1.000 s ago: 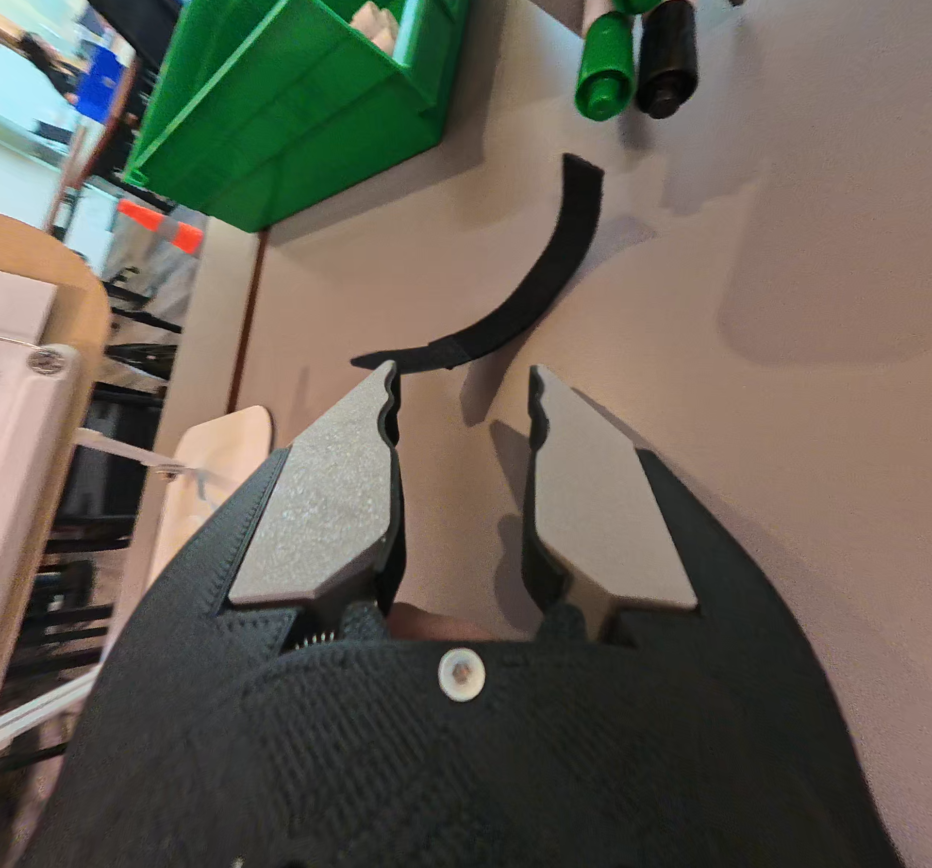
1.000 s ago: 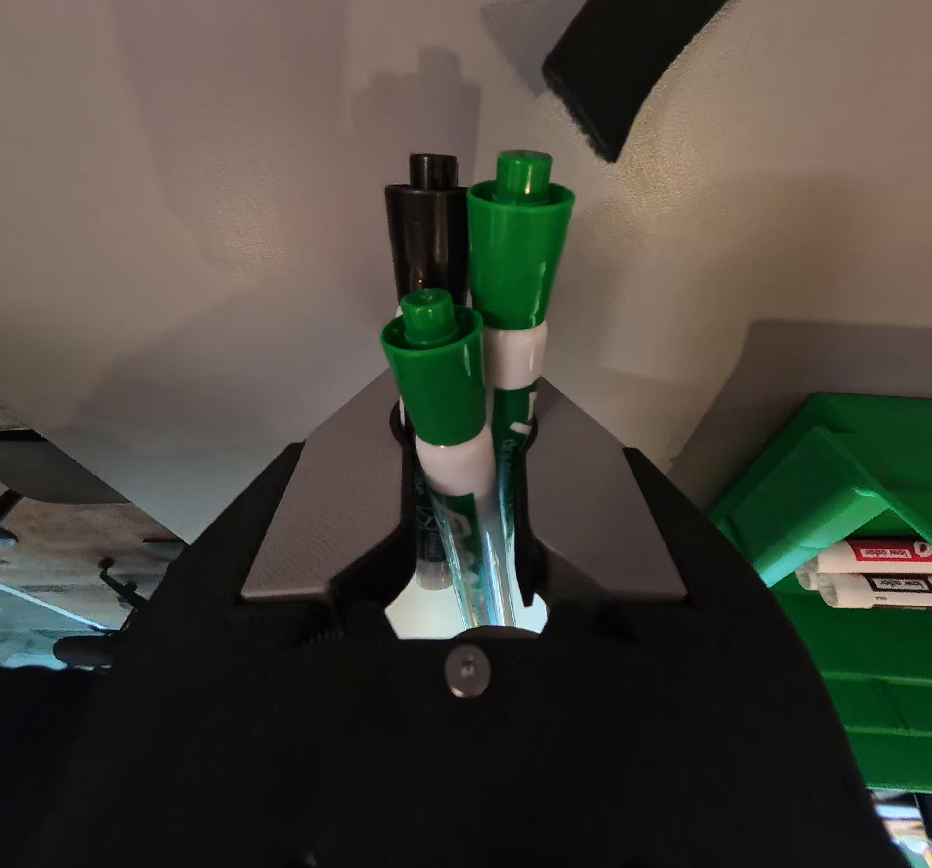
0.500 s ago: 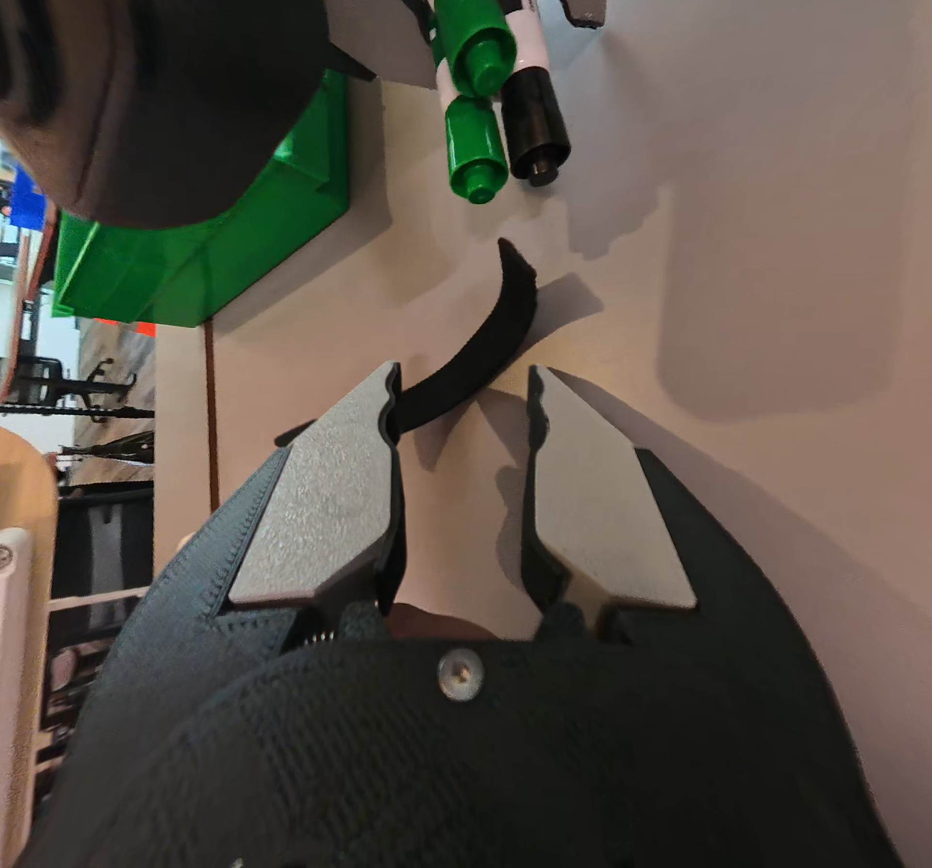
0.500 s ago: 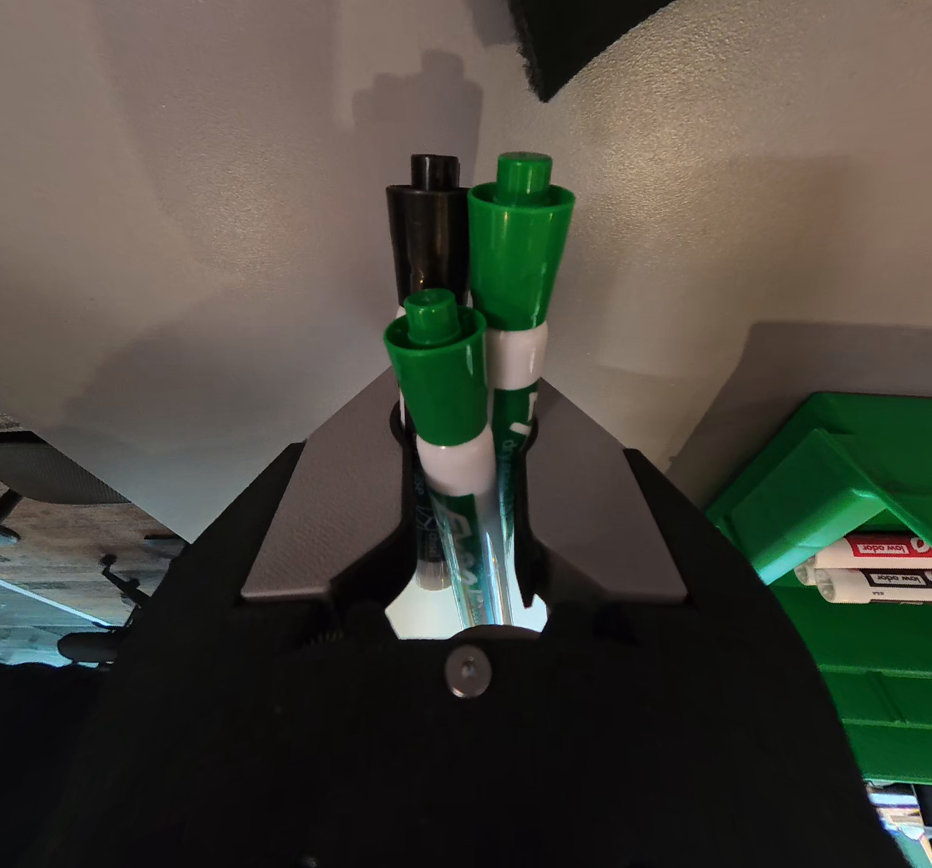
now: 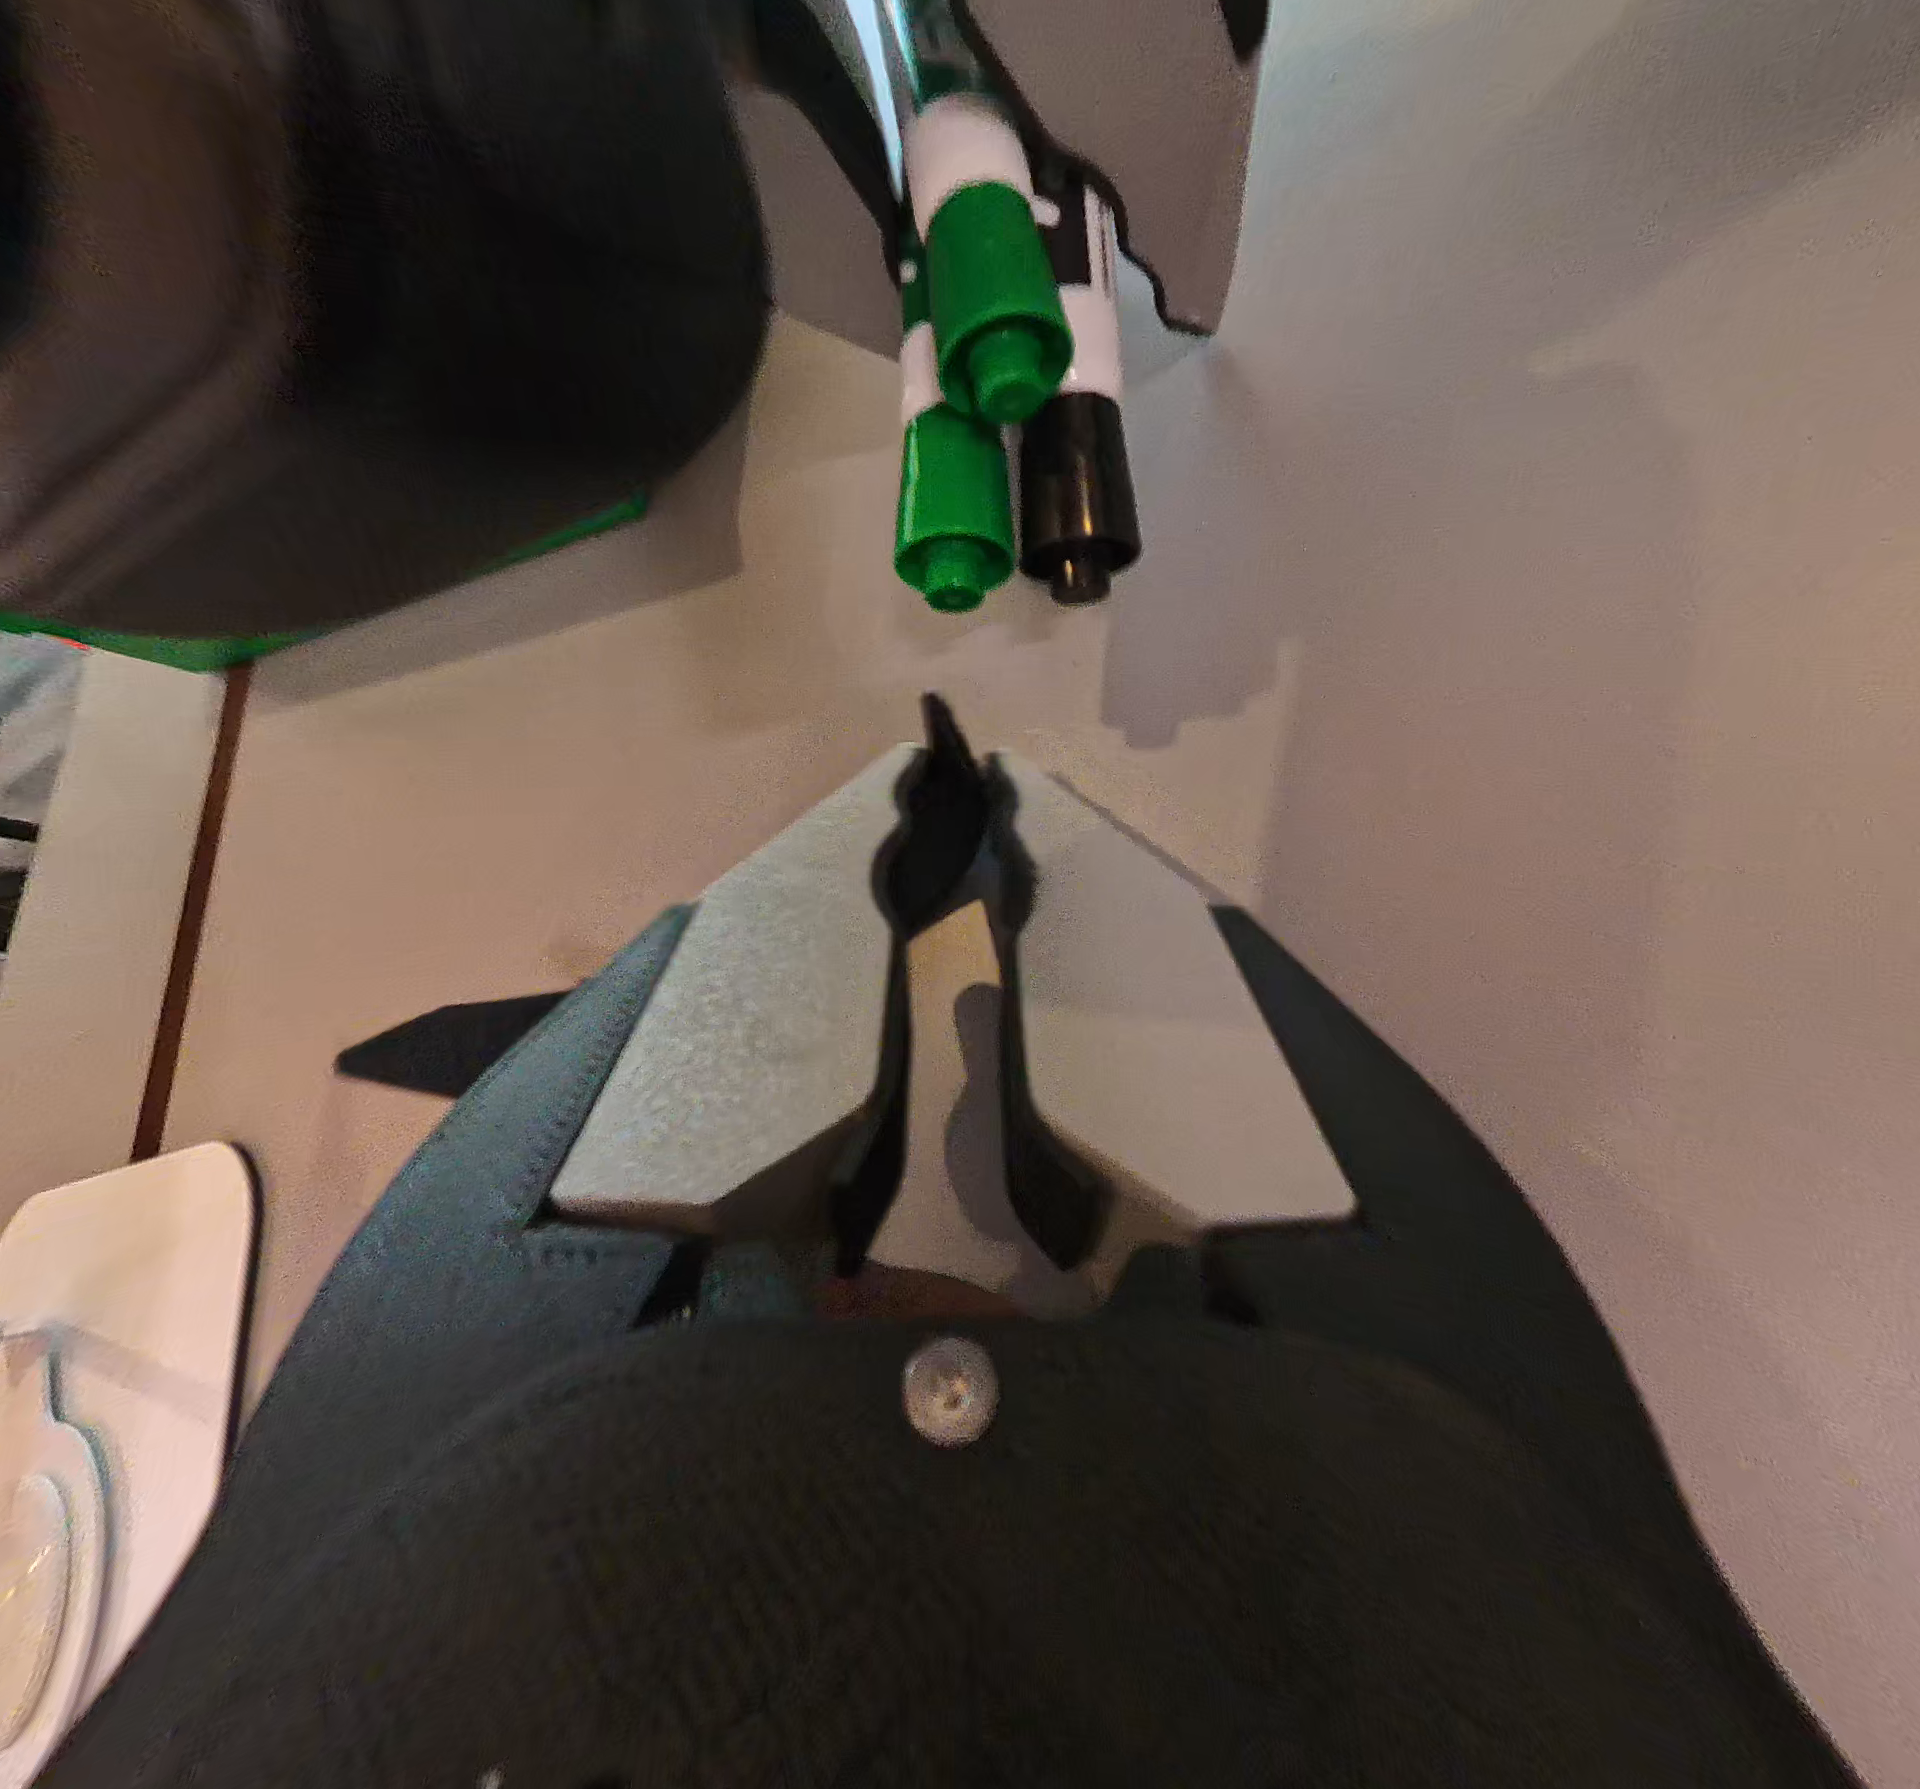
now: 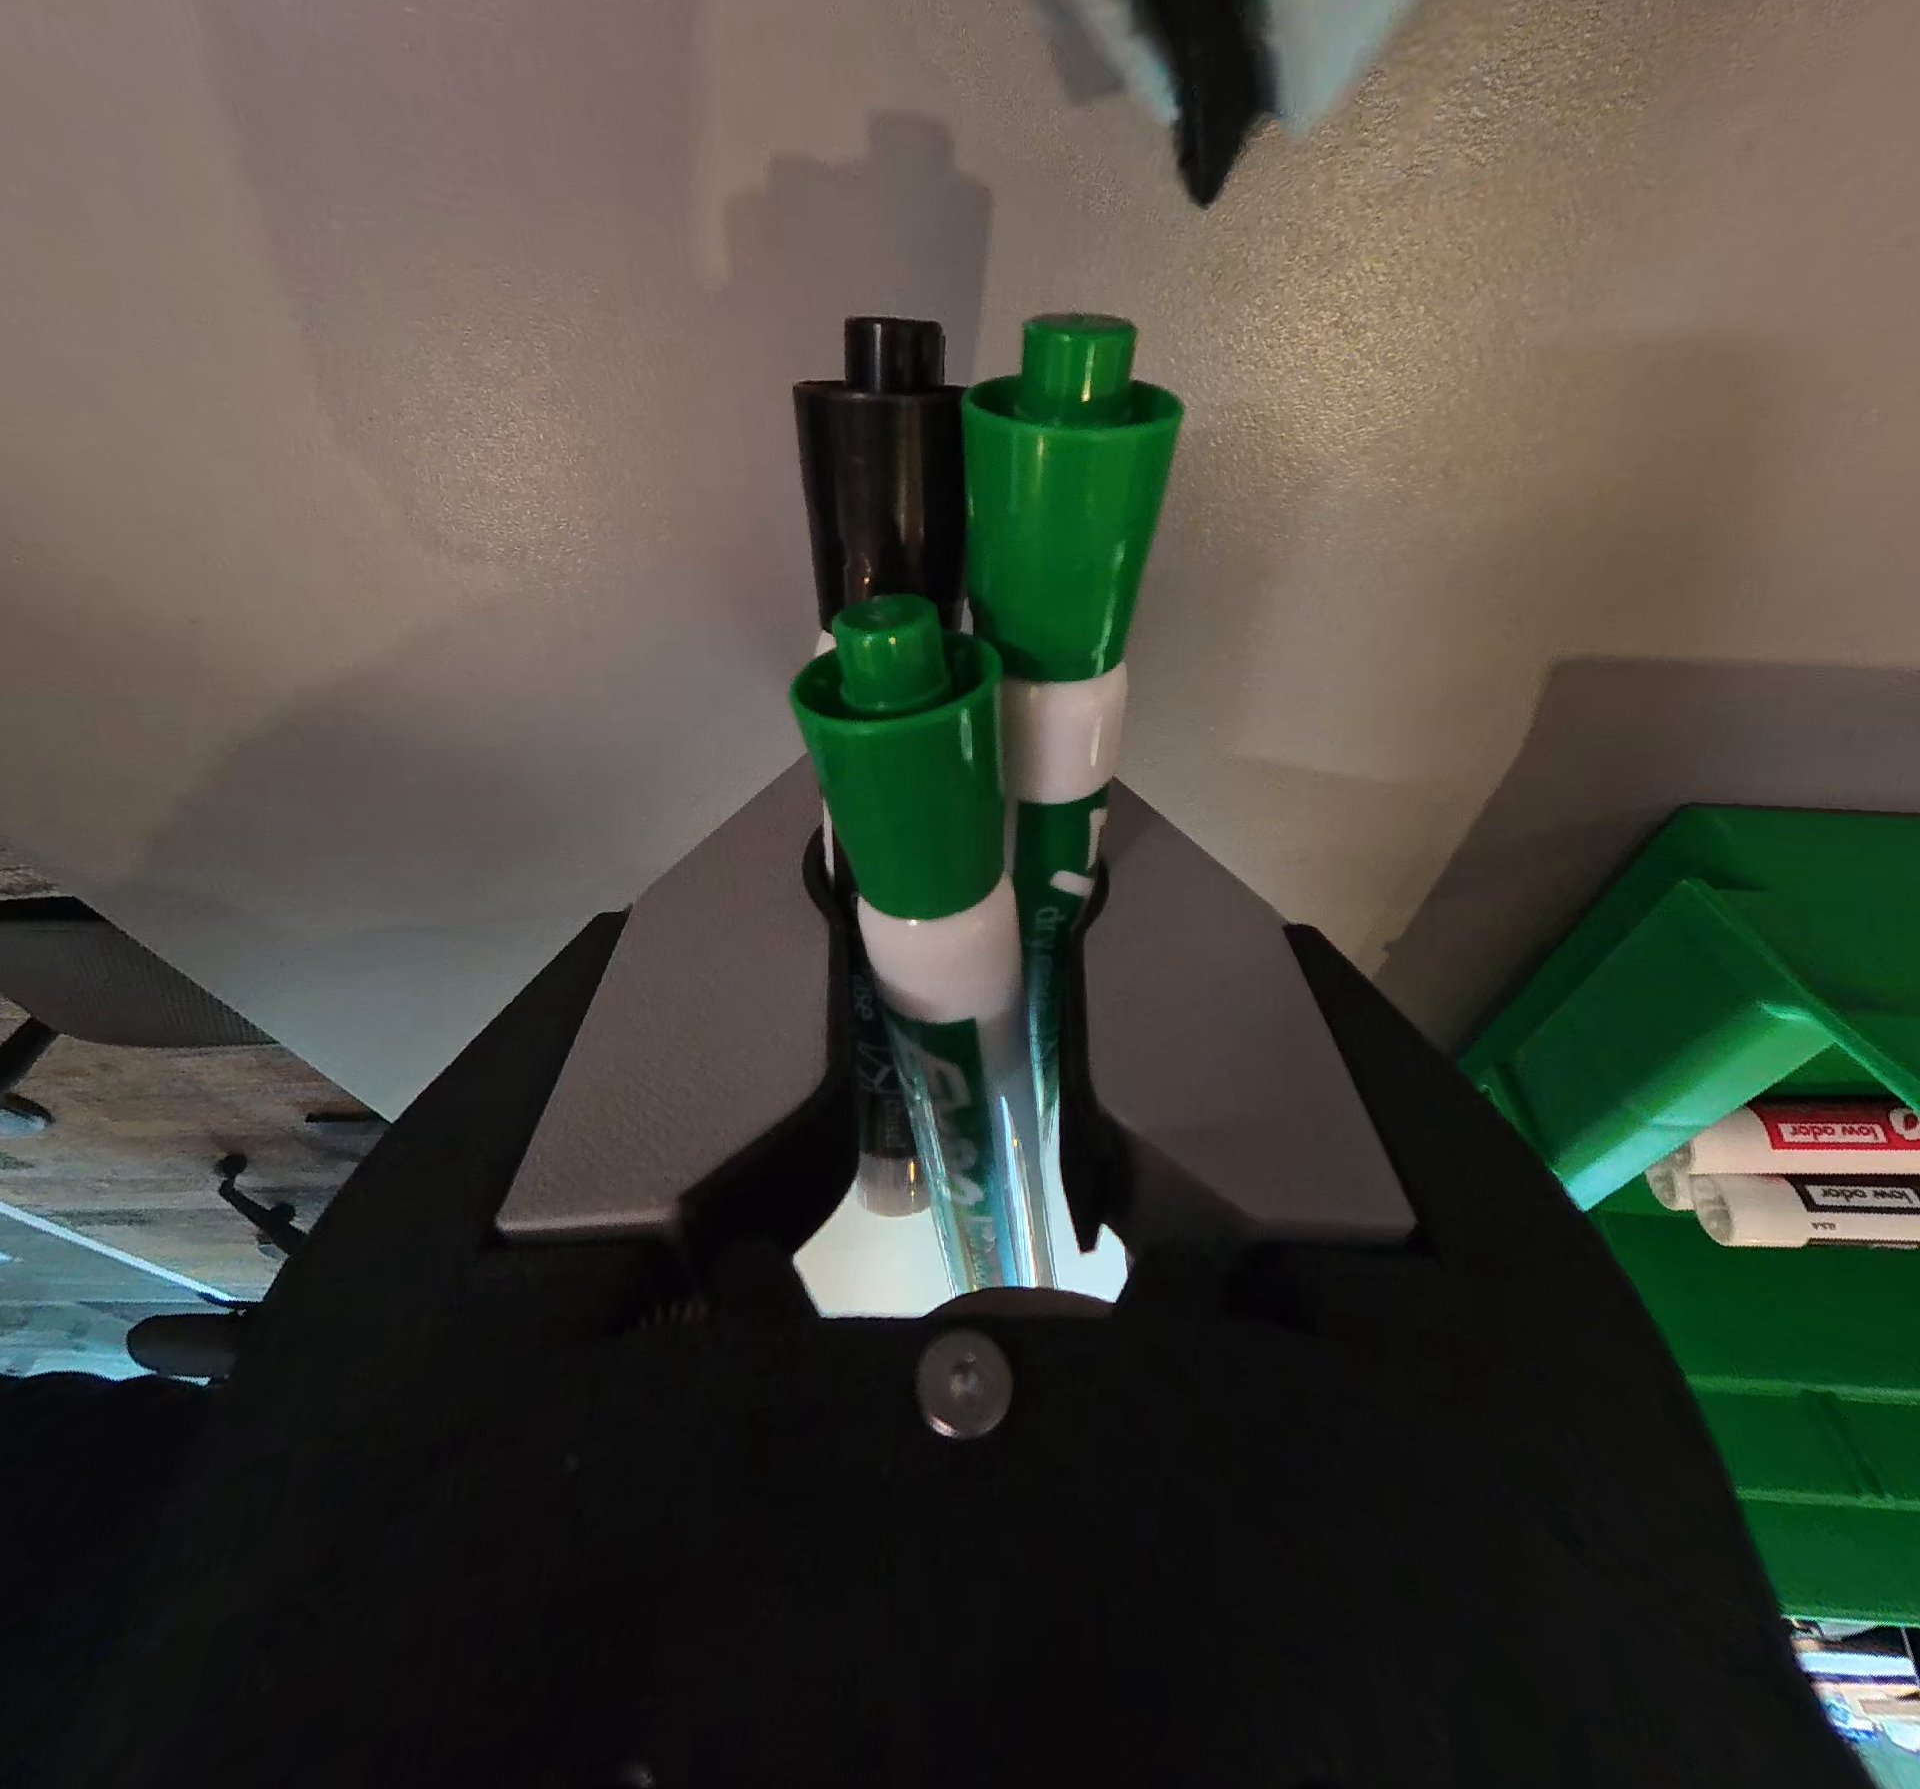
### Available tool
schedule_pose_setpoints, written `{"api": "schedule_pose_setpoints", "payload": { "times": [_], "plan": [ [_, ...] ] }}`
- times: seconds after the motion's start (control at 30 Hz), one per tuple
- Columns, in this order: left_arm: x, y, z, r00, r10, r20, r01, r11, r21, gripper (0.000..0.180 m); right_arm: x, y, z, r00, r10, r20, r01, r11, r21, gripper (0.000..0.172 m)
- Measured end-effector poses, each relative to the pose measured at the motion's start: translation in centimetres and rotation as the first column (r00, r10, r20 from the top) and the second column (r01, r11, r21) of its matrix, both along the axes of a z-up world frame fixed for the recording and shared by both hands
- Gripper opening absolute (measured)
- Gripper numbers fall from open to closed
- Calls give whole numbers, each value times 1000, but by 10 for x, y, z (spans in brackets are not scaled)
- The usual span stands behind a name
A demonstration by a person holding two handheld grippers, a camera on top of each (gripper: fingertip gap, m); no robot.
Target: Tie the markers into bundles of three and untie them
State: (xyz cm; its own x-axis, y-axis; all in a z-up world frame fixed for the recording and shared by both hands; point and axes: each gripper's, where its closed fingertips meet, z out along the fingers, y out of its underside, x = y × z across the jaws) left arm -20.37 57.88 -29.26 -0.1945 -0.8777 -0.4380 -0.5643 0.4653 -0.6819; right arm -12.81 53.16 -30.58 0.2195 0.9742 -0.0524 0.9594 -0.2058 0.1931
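Three markers [image 6: 966,700], two green-capped and one black-capped, stand side by side as a loose cluster, caps pointing forward out of the right gripper [image 6: 961,866]. Its grey pads press in on the white barrels from both sides, so the jaws stand only a cluster's width apart, clamped on the trio and holding it clear of the pale table [image 6: 416,389]. No tie goes round them yet.

Straight ahead of those caps comes the black strap [image 5: 940,804], and the left gripper [image 5: 951,773] has it: the jaws are drawn nearly together, nipped on the strap close to its end, with a short black point poking out past the fingertips toward the markers. The rest of the strap trails back under the left finger and shows as a dark tab low to that gripper's left side.

So this looks like the bundling half of the task, strap just taken up, wrap not begun. The next move, I'd judge, calls for carrying that strap across to the barrels just ahead of the right fingertips and winding it round while the right grip holds firm.

Off to the right gripper's right sits a green bin [image 6: 1714,1064] with more markers inside.
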Motion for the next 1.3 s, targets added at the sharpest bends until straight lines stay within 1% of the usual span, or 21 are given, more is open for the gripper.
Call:
{"api": "schedule_pose_setpoints", "payload": {
  "times": [0.03, 0.1, 0.17, 0.23, 0.3, 0.33, 0.4, 0.43, 0.5, 0.53, 0.57, 0.63, 0.77, 0.9, 1.0, 1.07, 1.13, 1.2, 1.23, 1.3],
  "plan": [
    [-4, -1, -6, 999, -12, -46, 12, 1000, -2, 1, 0, 0, 0, 1000, 0, 0, 0, 1000, 0, 36],
    [-18, -4, -9, 990, -49, -131, 50, 999, 3, 0, 0, 0, 0, 1000, 1, 1, -1, 1000, 1, 37],
    [-39, -6, -8, 965, -57, -257, 65, 998, 23, 0, 0, 0, 0, 1000, 3, 3, -3, 1000, 3, 36],
    [-65, -4, -7, 911, -20, -413, 62, 994, 89, 0, 0, 0, 0, 1000, 5, 3, -5, 1000, 2, 36],
    [-101, -10, -12, 806, 19, -591, 42, 995, 89, 0, 0, 0, 0, 1000, 5, 5, -5, 1000, 1, 37],
    [-113, -11, -13, 766, 39, -642, 35, 994, 102, 0, 0, 0, 0, 1000, 5, 8, -5, 1000, 1, 37],
    [-123, -20, -12, 741, 21, -671, 44, 996, 80, 0, 0, 0, 0, 1000, 7, 14, -7, 1000, 3, 37],
    [-123, -25, -11, 743, 3, -669, 50, 997, 61, 2, 0, 0, 0, 1000, 7, 15, -7, 1000, 4, 37],
    [-117, -28, -7, 771, -8, -637, 53, 997, 52, 15, 0, 0, 0, 1000, 4, 13, -4, 1000, 6, 36],
    [-117, -29, -6, 770, -9, -638, 49, 998, 45, 18, 0, 0, 0, 1000, 2, 11, -2, 1000, 6, 36],
    [-117, -30, -5, 770, -6, -638, 48, 998, 49, 27, 0, 0, 0, 1000, -1, 8, 1, 1000, 5, 36],
    [-113, -31, -2, 783, 0, -622, 55, 996, 69, 51, 0, 0, 0, 1000, -5, 5, 5, 1000, 5, 36],
    [-107, -31, 7, 820, -7, -572, 58, 996, 72, 61, 0, 0, 0, 1000, -4, 10, 4, 1000, 6, 37],
    [-118, -19, 20, 852, 67, -518, -30, 996, 80, 72, 0, 0, 0, 1000, -7, 9, 7, 1000, 7, 37],
    [-130, -10, 17, 862, 132, -489, -115, 991, 64, 80, 0, 0, 0, 1000, -7, 7, 7, 1000, 8, 36],
    [-131, -4, 15, 895, 151, -420, -139, 989, 58, 85, 0, 0, 0, 1000, -1, 10, 1, 1000, 7, 37],
    [-131, 2, 17, 931, 175, -319, -172, 984, 40, 88, 0, 0, 0, 1000, 0, 12, 0, 1000, 6, 37],
    [-131, 9, 20, 954, 205, -219, -209, 978, 8, 90, 0, 0, 0, 1000, 1, 14, -1, 1000, 9, 37],
    [-130, 12, 22, 961, 219, -167, -225, 974, -17, 90, 0, 0, 0, 1000, 3, 14, -3, 1000, 12, 36],
    [-126, 10, 20, 970, 226, -94, -236, 965, -111, 90, 0, 0, 0, 1000, 5, 12, -5, 1000, 15, 36]
  ]
}}
